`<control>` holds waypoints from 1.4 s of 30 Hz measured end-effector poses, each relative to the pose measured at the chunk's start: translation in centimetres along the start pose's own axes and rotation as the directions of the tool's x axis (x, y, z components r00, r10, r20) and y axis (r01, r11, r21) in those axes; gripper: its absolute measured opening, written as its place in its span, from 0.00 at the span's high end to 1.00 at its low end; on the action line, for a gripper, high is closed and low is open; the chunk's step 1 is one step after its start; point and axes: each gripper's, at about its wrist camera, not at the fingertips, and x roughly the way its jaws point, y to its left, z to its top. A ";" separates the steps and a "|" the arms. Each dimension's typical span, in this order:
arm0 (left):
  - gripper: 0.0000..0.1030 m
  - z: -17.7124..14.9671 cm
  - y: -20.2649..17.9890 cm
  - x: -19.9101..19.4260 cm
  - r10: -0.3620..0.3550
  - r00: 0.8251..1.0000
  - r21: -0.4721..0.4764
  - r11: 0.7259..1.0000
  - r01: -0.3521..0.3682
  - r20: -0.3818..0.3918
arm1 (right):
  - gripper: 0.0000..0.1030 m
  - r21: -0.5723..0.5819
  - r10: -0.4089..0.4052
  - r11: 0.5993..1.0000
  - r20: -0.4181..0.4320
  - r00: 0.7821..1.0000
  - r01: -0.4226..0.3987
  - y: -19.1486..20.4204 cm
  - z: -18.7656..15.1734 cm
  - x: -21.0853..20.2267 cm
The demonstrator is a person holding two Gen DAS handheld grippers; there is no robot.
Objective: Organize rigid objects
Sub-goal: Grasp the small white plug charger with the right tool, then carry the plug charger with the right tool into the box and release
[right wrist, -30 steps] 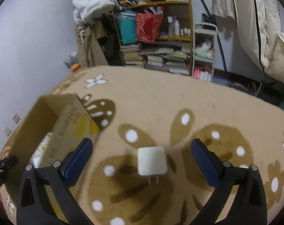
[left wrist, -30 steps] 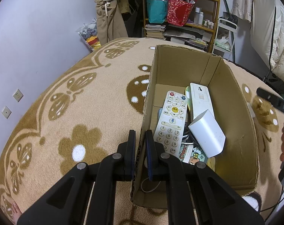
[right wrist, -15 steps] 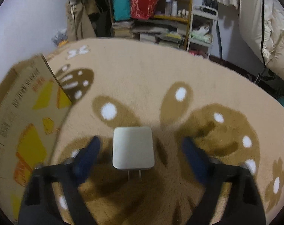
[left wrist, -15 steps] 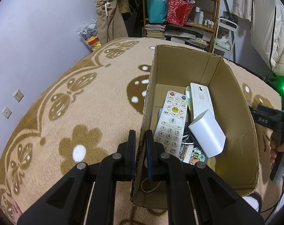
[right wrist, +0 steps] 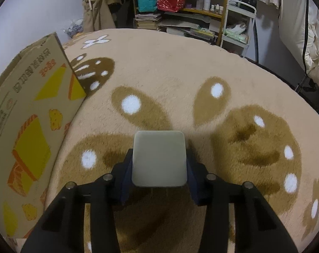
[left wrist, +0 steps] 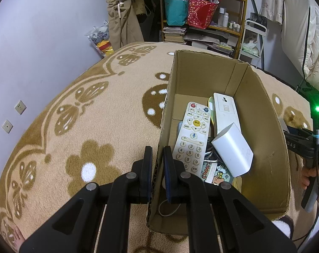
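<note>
Left claw (left wrist: pixel 157 164) clamped on cardboard box (left wrist: pixel 265 113) wall. Right claw (right wrist: pixel 159 164) closing w/ white charger (right wrist: pixel 159 158) between pads (touching both sides), on the rug (right wrist: pixel 170 67) just right of box.

The left hand-held gripper (left wrist: pixel 157 166) points steeply down, its jaws clamped on a cardboard box wall (left wrist: pixel 159 147), one finger on each side. The right hand-held gripper (right wrist: pixel 158 164) also tilts down, its jaws closing around a white charger block (right wrist: pixel 158 158) between its pads.
</note>
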 end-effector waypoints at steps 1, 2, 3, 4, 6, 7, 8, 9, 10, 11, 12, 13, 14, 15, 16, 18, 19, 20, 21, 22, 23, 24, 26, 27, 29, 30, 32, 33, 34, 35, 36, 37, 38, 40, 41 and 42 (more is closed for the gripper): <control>0.91 0.0 0.0 0.0 -0.001 1.000 -0.001 1.000 0.001 0.000 | 0.53 -0.004 0.009 1.000 0.005 1.000 -0.009 0.1 0.0 -0.2; 0.91 0.0 0.0 0.0 -0.001 1.000 0.000 1.000 0.001 0.000 | 0.53 -0.005 0.020 1.000 0.008 1.000 -0.020 0.2 0.0 -0.4; 0.91 0.0 0.0 0.0 0.000 1.000 0.000 1.000 0.000 0.000 | 0.53 0.003 0.044 0.999 0.013 0.999 -0.044 0.2 0.1 -0.7; 0.91 0.0 0.0 0.0 0.000 1.000 0.000 1.000 0.000 0.000 | 0.53 0.016 0.073 0.997 0.018 0.997 -0.073 0.2 0.1 -1.1; 0.91 0.0 0.0 0.0 0.000 1.000 -0.002 1.000 0.000 0.000 | 0.53 0.005 0.100 0.995 0.038 0.994 -0.101 0.7 0.3 -1.9; 0.91 0.0 0.0 0.0 -0.001 1.000 -0.004 1.000 0.001 0.000 | 0.53 -0.010 0.110 0.994 0.047 0.993 -0.110 1.1 0.4 -2.4; 0.91 0.0 -0.1 0.0 -0.001 1.000 -0.003 1.000 0.001 0.000 | 0.53 -0.017 0.120 0.993 0.055 0.991 -0.119 1.4 0.4 -2.7; 0.91 0.0 -0.1 0.0 0.000 1.000 -0.002 1.000 0.000 0.000 | 0.53 -0.024 0.132 0.991 0.063 0.989 -0.131 1.8 0.6 -3.2; 0.91 0.0 -0.1 0.0 -0.001 1.000 -0.004 1.000 0.001 0.000 | 0.53 -0.028 0.145 0.989 0.072 0.987 -0.144 2.1 0.8 -3.6; 0.91 0.0 -0.1 0.0 -0.001 1.000 -0.004 1.000 0.001 0.000 | 0.53 -0.032 0.158 0.987 0.085 0.984 -0.156 2.5 1.0 -4.1; 0.91 0.0 -0.1 0.0 -0.001 1.000 -0.004 1.000 0.001 -0.001 | 0.53 -0.040 0.174 0.984 0.102 0.979 -0.171 3.0 1.3 -4.8; 0.91 0.0 -0.1 0.0 -0.001 1.000 -0.004 1.000 0.001 0.000 | 0.53 -0.045 0.182 0.983 0.115 0.977 -0.178 3.2 1.5 -5.2; 0.91 0.0 -0.1 0.0 -0.001 1.000 -0.004 1.000 0.001 0.000 | 0.53 -0.051 0.191 0.981 0.128 0.973 -0.186 3.6 1.9 -5.8; 0.91 0.0 -0.1 0.0 -0.001 1.000 -0.004 1.000 0.001 0.000 | 0.53 -0.058 0.205 0.978 0.141 0.969 -0.199 4.0 2.2 -6.4; 0.91 0.0 -0.1 0.0 0.000 1.000 -0.003 1.000 0.000 0.000 | 0.53 -0.068 0.218 0.975 0.156 0.963 -0.210 4.5 2.5 -7.1; 0.91 0.0 -0.1 0.0 0.000 1.000 -0.004 1.000 0.000 0.000 | 0.53 -0.094 0.248 0.968 0.186 0.951 -0.234 5.7 3.1 -8.5; 0.91 0.0 -0.1 0.0 -0.001 1.000 -0.004 1.000 0.001 0.000 | 0.53 -0.104 0.256 0.965 0.196 0.947 -0.240 6.1 3.2 -8.8; 0.91 0.0 -0.1 0.0 -0.001 1.000 -0.004 1.000 0.001 0.000 | 0.53 -0.117 0.269 0.961 0.206 0.941 -0.249 6.6 3.5 -9.3; 0.91 0.0 -0.1 0.0 -0.001 1.000 -0.004 1.000 0.001 0.000 | 0.53 -0.133 0.284 0.957 0.219 0.933 -0.260 7.2 3.7 -9.9; 0.91 0.0 -0.1 0.0 -0.001 1.000 -0.004 1.000 0.001 0.000 | 0.53 -0.141 0.294 0.953 0.224 0.929 -0.267 7.7 3.8 -10.2; 0.91 0.0 -0.1 0.0 -0.001 1.000 -0.004 1.000 0.001 -0.001 | 0.53 -0.150 0.306 0.949 0.227 0.924 -0.278 8.1 4.0 -10.4; 0.91 0.0 -0.1 0.0 0.000 1.000 -0.004 1.000 0.000 -0.001 | 0.53 -0.160 0.320 0.944 0.228 0.920 -0.289 8.7 4.2 -10.6; 0.91 0.0 -0.1 0.0 0.000 1.000 -0.003 1.000 0.000 -0.001 | 0.53 -0.173 0.331 0.939 0.220 0.918 -0.297 9.5 4.3 -10.5; 0.91 0.0 -0.1 0.0 0.000 1.000 -0.004 1.000 0.000 0.000 | 0.53 -0.177 0.333 0.938 0.214 0.918 -0.299 10.0 4.4 -10.3; 0.91 0.0 -0.1 0.0 -0.001 1.000 -0.005 1.000 0.001 0.000 | 0.53 -0.175 0.334 0.937 0.196 0.922 -0.302 10.7 4.4 -9.7; 0.91 0.0 -0.1 0.0 -0.002 1.000 -0.005 1.000 0.002 0.000 | 0.53 -0.169 0.332 0.938 0.184 0.925 -0.303 11.1 4.4 -9.3; 0.91 0.0 -0.1 0.0 -0.001 1.000 -0.004 1.000 0.001 0.000 | 0.53 -0.151 0.349 0.933 0.158 0.924 -0.326 11.6 4.5 -8.7; 0.91 0.0 -0.1 0.0 -0.001 1.000 -0.004 1.000 0.001 0.000 | 0.53 -0.156 0.351 0.931 0.149 0.924 -0.329 12.0 4.4 -8.4; 0.91 0.0 0.0 0.0 -0.002 1.000 -0.005 1.000 0.002 0.000 | 0.53 -0.168 0.345 0.932 0.143 0.928 -0.321 12.4 4.3 -8.2; 0.91 0.0 -0.1 0.0 -0.002 1.000 -0.005 1.000 0.002 0.000 | 0.53 -0.177 0.345 0.931 0.141 0.928 -0.319 12.6 4.1 -8.2; 0.91 0.0 -0.1 0.0 -0.001 1.000 -0.005 1.000 0.001 0.000 | 0.53 -0.184 0.347 0.929 0.133 0.928 -0.321 12.9 4.0 -8.0; 0.91 0.0 -0.1 0.0 0.000 1.000 -0.003 1.000 0.000 0.000 | 0.53 -0.191 0.350 0.927 0.122 0.929 -0.324 13.2 3.9 -7.9; 0.91 0.0 -0.1 0.0 -0.001 1.000 -0.004 1.000 0.001 0.000 | 0.53 -0.200 0.348 0.926 0.115 0.931 -0.321 13.6 3.7 -7.8; 0.91 0.0 -0.1 0.0 -0.001 1.000 -0.003 1.000 0.001 -0.001 | 0.53 -0.212 0.345 0.924 0.105 0.933 -0.318 14.0 3.5 -7.6; 0.91 0.0 0.0 0.0 0.000 1.000 -0.003 1.000 0.000 -0.001 | 0.53 -0.211 0.346 0.924 0.099 0.933 -0.320 14.1 3.5 -7.5; 0.91 0.0 0.0 0.0 -0.001 1.000 -0.004 1.000 0.001 0.000 | 0.53 -0.206 0.347 0.924 0.091 0.933 -0.324 14.3 3.4 -7.3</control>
